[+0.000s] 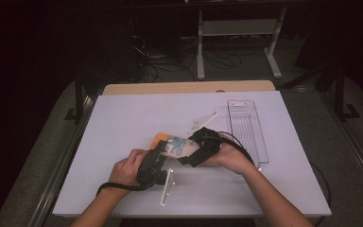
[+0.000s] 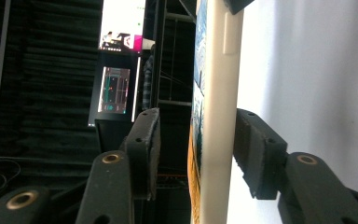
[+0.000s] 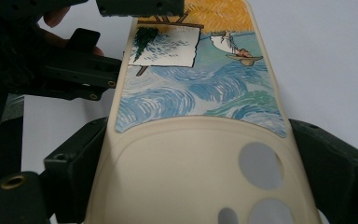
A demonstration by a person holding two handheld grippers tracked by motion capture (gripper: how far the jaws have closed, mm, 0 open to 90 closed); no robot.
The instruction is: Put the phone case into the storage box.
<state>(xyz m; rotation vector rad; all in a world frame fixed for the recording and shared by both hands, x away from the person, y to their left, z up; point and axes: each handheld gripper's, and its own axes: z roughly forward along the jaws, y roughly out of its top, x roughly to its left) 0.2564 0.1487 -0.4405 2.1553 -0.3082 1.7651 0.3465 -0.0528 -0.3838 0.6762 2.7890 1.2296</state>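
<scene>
A cream phone case (image 1: 177,144) with a painted blue and orange picture is held just above the white table (image 1: 123,118). My right gripper (image 1: 192,153) is shut on its camera-hole end; in the right gripper view both jaws press the sides of the case (image 3: 196,154). My left gripper (image 1: 163,150) comes in from the left and straddles the case's other end. In the left gripper view the case (image 2: 214,93) stands edge-on between the jaws. One pad (image 2: 249,149) touches it and the other pad (image 2: 144,149) stands off with a gap.
A clear plastic tray (image 1: 248,125) lies at the table's right. A white stand (image 1: 167,187) sits near the front edge and another white piece (image 1: 202,122) lies behind the hands. Cables and a frame stand on the floor beyond the table.
</scene>
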